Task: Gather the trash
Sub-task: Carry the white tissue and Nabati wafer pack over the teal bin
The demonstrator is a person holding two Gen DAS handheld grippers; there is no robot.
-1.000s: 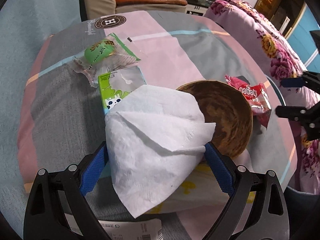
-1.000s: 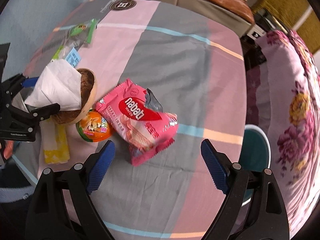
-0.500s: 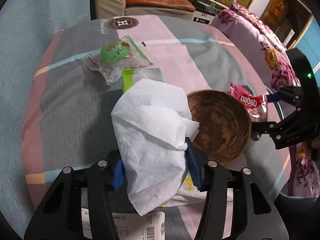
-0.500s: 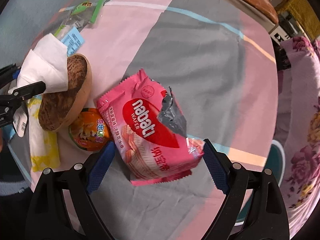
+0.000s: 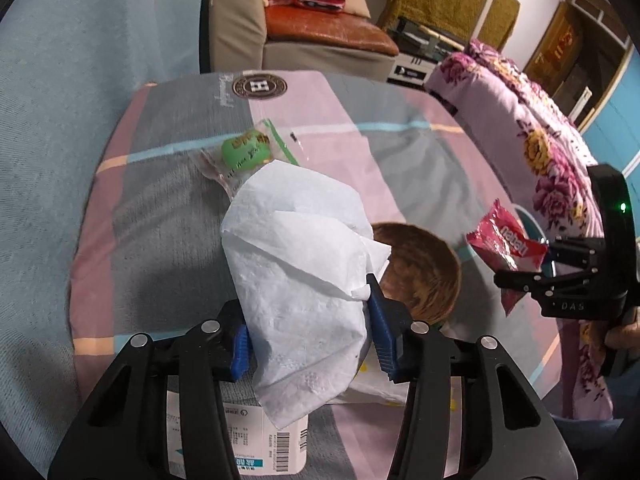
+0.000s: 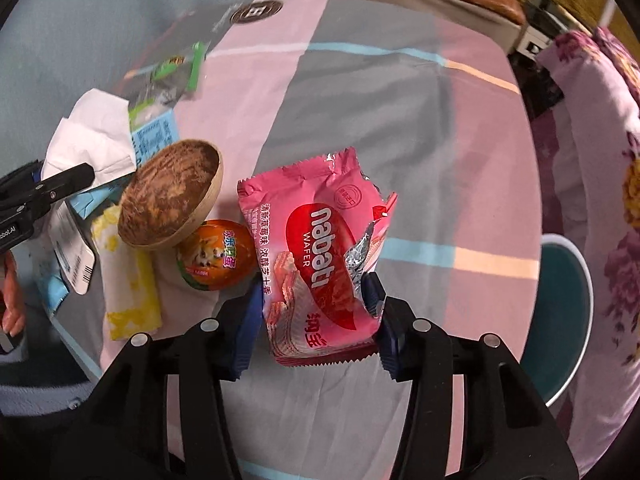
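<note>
Closing on both sides; left gripper (image 5: pixel 308 334) with blue ribbed pads pinching a soft, creased white tissue (image 5: pixel 298 264); right gripper (image 6: pixel 316 316) with pads pressed into a glossy pink wafer wrapper (image 6: pixel 316 248), torn open to silver foil; both held above a table (image 6: pixel 420 128) under striped pink-and-grey cloth. Round wooden bowl (image 6: pixel 170 194), mottled brown inside, holding nothing, tilted against an orange egg-shaped capsule (image 6: pixel 216 254). Only from the right wrist: capsule, yellow-patterned packet (image 6: pixel 130 292), teal bin (image 6: pixel 568 320) past the table edge. Only from the left wrist: green ball in clear crinkled plastic (image 5: pixel 246 152).
</note>
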